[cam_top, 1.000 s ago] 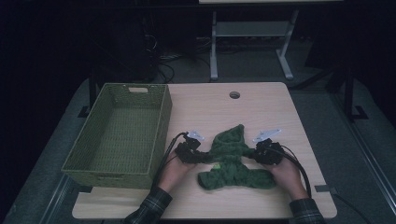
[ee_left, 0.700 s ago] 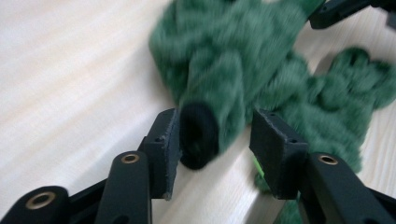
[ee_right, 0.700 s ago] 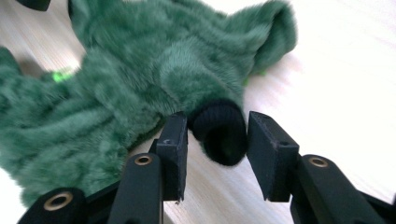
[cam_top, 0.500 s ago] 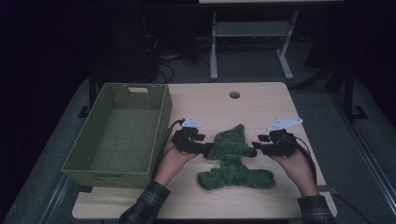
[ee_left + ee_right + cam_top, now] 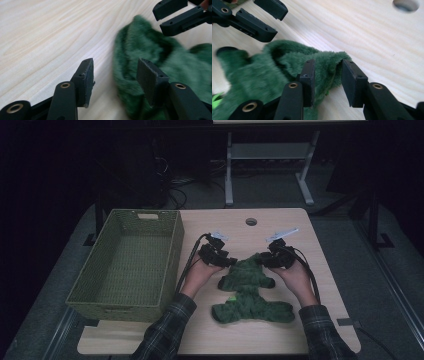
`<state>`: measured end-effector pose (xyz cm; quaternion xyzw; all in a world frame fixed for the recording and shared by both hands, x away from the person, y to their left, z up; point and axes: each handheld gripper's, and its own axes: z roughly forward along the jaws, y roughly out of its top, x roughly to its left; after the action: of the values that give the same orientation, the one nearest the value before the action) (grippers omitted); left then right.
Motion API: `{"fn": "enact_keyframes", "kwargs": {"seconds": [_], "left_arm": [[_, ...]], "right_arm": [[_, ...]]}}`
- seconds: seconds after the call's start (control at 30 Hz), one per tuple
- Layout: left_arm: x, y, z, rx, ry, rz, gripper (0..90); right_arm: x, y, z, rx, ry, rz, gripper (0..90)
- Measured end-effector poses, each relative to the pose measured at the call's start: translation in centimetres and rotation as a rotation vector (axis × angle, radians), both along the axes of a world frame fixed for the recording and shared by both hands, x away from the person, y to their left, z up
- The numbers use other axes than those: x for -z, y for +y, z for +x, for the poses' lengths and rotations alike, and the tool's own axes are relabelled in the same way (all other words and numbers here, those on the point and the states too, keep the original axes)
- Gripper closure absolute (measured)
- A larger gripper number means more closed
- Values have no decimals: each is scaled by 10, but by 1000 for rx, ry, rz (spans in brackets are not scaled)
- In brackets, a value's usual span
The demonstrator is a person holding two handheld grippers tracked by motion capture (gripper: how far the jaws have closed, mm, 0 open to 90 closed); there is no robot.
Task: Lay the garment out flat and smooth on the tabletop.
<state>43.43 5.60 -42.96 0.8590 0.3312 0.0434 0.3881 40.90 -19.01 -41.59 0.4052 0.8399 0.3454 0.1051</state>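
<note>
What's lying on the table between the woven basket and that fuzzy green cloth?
Apart from the person's left hand with its tool, nothing: the high view shows bare table between basket and green cloth.

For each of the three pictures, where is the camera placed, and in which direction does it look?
High view: above the person's side, looking forward and down on the table; both forearms, left gripper, right gripper.
Left gripper view: on the left gripper, looking along its open jaws at the green plush cloth; the right gripper is beyond.
Right gripper view: on the right gripper, jaws open around a cloth fold.
All share the cloth.
</note>
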Motion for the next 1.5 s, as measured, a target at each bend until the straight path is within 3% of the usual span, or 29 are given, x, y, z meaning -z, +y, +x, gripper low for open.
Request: {"fn": "enact_keyframes", "kwargs": {"seconds": [0.17, 0.33, 0.43, 0.5, 0.57, 0.73, 0.77, 0.8, 0.83, 0.87, 1.0, 1.2, 1.27, 1.3, 1.33, 1.5], "left_arm": [[17, -5, 6, 21, 65, 12, 504], [25, -11, 6, 67, 112, 49, 736], [25, -13, 4, 68, 125, 58, 873], [25, -13, 4, 71, 126, 61, 891], [17, -10, 2, 58, 113, 47, 895], [-5, 3, 0, 9, 22, 8, 898], [-5, 3, 0, 9, 22, 8, 898], [-12, 8, -1, -9, -16, 9, 898], [-12, 8, -1, -9, -16, 9, 898], [-16, 12, -2, -45, -53, 6, 899], [-17, 18, -2, -69, -95, -5, 899], [2, 14, 2, -77, -68, 39, 899], [18, 11, 6, -79, -48, 72, 899], [18, 11, 6, -79, -48, 72, 899], [25, 9, 8, -84, -34, 78, 899], [32, 8, 9, -88, -36, 87, 897]], "right_arm": [[17, 4, 12, 9, 64, 12, 639], [26, 6, 12, -9, 77, 12, 820], [26, 7, 10, -23, 70, -1, 850], [25, 7, 9, -27, 64, 0, 855], [19, 6, 6, -31, 47, -5, 856], [2, -2, -1, -22, -17, 0, 856], [2, -2, -1, -22, -17, 0, 856], [-5, -9, -2, -16, -31, 7, 856], [-5, -9, -2, -16, -31, 7, 856], [-10, -14, -2, -8, -44, 3, 856], [-12, -22, -1, 13, -44, -4, 861], [6, -28, 4, 49, 9, -16, 860], [24, -28, 10, 68, 59, -25, 860], [24, -28, 10, 68, 59, -25, 860], [34, -26, 13, 76, 82, -48, 860], [44, -24, 14, 80, 78, -70, 853]]}}
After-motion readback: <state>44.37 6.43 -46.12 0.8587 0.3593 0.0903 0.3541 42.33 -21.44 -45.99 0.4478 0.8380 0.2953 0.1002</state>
